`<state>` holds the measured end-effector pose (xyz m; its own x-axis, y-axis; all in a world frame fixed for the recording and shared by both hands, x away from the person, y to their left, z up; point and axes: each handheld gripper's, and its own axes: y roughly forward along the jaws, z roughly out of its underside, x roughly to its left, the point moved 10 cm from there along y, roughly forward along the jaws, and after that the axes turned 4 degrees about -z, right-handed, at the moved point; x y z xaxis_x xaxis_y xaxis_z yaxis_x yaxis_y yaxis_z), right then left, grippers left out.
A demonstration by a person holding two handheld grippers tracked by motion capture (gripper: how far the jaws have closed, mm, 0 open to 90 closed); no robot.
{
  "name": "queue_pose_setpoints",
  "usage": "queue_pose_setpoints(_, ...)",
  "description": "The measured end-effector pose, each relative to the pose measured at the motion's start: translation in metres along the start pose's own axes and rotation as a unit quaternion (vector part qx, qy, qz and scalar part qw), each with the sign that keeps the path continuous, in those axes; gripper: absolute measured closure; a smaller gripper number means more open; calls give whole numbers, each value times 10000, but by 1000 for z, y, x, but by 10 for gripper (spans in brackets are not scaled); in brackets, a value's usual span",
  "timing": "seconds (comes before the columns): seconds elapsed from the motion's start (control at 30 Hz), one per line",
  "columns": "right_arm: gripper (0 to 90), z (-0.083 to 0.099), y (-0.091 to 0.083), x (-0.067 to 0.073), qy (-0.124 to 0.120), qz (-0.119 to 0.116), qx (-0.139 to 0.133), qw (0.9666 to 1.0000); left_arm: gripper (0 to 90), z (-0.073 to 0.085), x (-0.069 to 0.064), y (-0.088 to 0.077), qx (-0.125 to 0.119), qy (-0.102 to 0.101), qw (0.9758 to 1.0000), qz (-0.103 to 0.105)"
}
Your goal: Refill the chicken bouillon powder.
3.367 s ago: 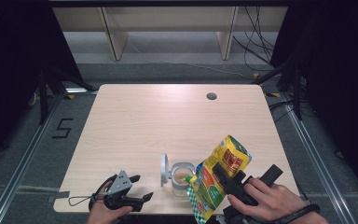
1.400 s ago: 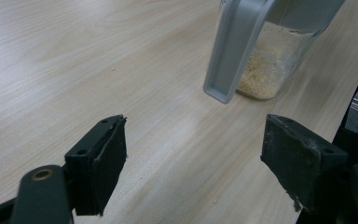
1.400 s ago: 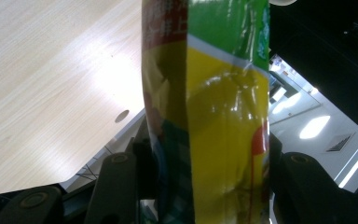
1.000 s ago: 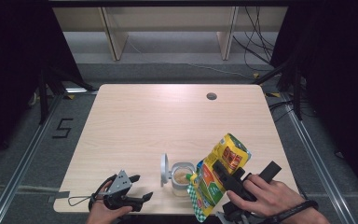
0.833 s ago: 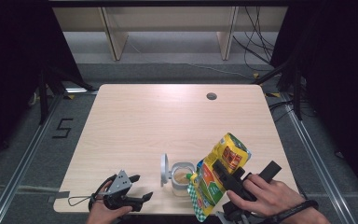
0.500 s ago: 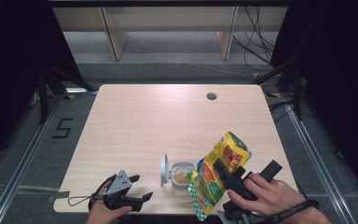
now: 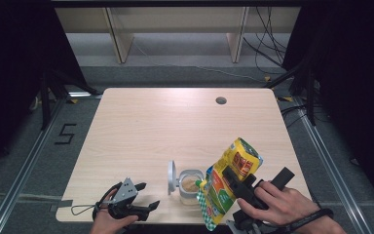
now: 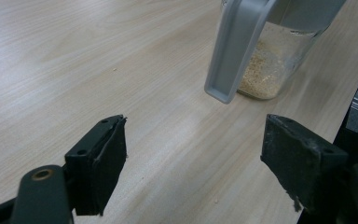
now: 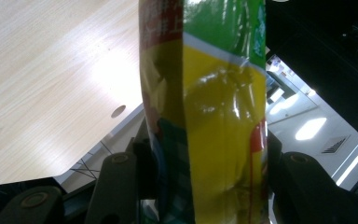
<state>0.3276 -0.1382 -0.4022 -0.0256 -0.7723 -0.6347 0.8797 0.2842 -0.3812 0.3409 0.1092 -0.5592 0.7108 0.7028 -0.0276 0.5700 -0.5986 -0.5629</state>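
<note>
A yellow, green and red bag (image 7: 227, 184) is tilted over a clear jar (image 7: 190, 184) that holds pale grain, and my right gripper (image 7: 232, 182) is shut on the bag near the table's front edge. In the right gripper view the bag (image 9: 209, 112) stands squeezed between both jaws. The jar's grey flip lid (image 7: 172, 176) stands open on its left side. My left gripper (image 7: 147, 196) rests open on the table at the front left, pointing toward the jar (image 8: 270, 60) and its hanging lid (image 8: 235, 46), with nothing between its fingers.
The light wooden table (image 7: 175, 126) has a small round hole (image 7: 220, 100) near its far right. Shelf legs and cables lie on the floor beyond the far edge. A dark drop borders the table on both sides.
</note>
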Motion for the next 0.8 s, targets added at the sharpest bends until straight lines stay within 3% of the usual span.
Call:
queue_pose_setpoints(0.07,579,1,0,2,123,-9,30,9999,216,-2,-3,0,-79,-115,9999,75)
queue_pose_setpoints(0.13,580,0,0,0,24,2,-20,10000,216,-2,-2,0,-74,35,9999,74)
queue_pose_setpoints(0.43,581,1,-1,1,42,4,22,10000,217,-2,-3,0,-79,6,10000,39)
queue_pose_setpoints(0.47,581,0,-1,2,49,-4,-7,10000,216,-2,-2,0,-76,79,9999,75)
queue_pose_setpoints(0.8,583,0,-1,-1,-32,16,0,10000,216,-2,-2,-1,-57,108,9999,53)
